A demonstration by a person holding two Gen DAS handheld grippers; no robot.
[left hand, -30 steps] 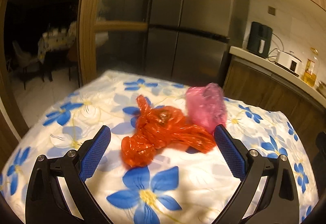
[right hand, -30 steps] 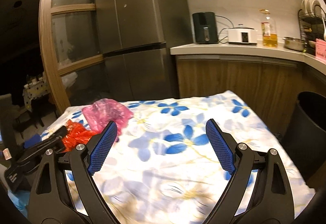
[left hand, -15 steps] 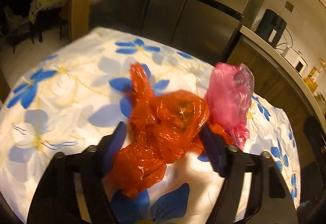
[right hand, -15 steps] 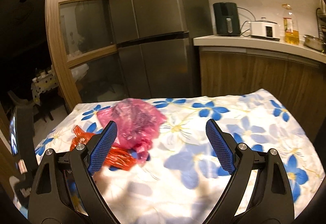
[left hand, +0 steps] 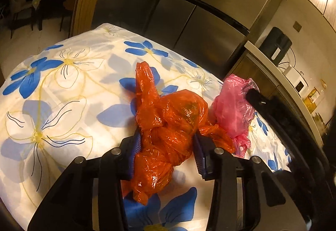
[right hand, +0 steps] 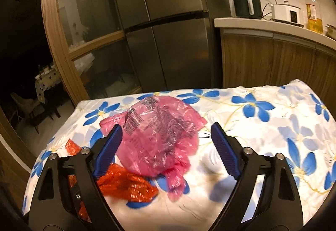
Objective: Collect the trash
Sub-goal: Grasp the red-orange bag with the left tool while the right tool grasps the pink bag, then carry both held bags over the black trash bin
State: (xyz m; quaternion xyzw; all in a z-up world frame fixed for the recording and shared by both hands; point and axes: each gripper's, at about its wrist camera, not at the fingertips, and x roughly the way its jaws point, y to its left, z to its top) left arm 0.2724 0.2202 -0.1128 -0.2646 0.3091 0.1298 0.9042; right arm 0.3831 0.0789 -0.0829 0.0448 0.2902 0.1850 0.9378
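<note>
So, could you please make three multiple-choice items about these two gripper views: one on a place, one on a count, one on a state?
1. Where does the pink plastic bag lie?
A. on the counter
B. on the flowered cloth, beside the orange bag
C. on the floor

2. How many crumpled plastic bags are on the flowered cloth?
A. one
B. two
C. four

3. How does the left gripper stand to the orange plastic bag?
A. its jaws are closing, with the bag between the pads
B. it is far from the bag
C. it holds the bag high over the cloth

Answers:
1 B: the pink bag rests on the cloth, next to the orange one.
2 B: only one pink and one orange bag show.
3 A: both blue pads flank the orange bag, which lies on the cloth.
</note>
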